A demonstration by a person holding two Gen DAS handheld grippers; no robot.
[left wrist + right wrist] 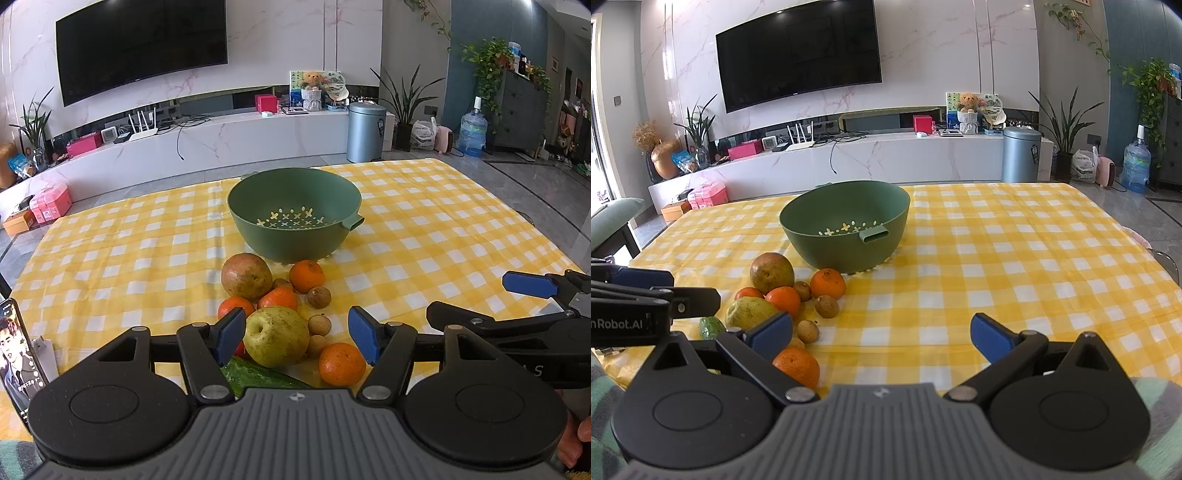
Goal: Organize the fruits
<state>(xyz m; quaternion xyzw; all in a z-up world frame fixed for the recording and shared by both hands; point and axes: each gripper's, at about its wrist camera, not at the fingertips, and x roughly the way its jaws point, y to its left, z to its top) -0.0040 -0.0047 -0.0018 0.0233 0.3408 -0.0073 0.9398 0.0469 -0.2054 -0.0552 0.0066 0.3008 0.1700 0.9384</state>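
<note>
Left gripper: the left gripper (pixel 297 334) hangs low over the near end of the fruit pile, jaws spread wide with nothing between the pads, the green pear (pixel 277 336) sitting in the gap but untouched on either side.
Right gripper: the right gripper (pixel 881 338) hovers over bare yellow checked cloth (pixel 997 258) to the right of the pile, jaws wide apart and empty.
Where the fruit is: all of it lies in a loose heap on the cloth, just in front of the green colander bowl (pixel 295 184); the bowl looks empty.
Risk, rolling: the pear leans among round neighbours, so I'd guess a squeeze off its middle pushes it sideways and sends the nearest orange (pixel 341 363) rolling toward the table edge.
Risk, double catch: the small brown fruits (pixel 319 325) sit touching the pear, and a wide close could pinch one along with it.
Risk, collision: both tools are close together on the left gripper's right side; a swing toward the bowl could knock them.
Count, oranges: five, one partly hidden behind the left pad.
Count, larger fruit: one green pear, one reddish-brown round fruit (pixel 246 276).
Count, small brown fruits: four that I can make out.
Count, other: one cucumber (pixel 258 374), one bowl.
</note>
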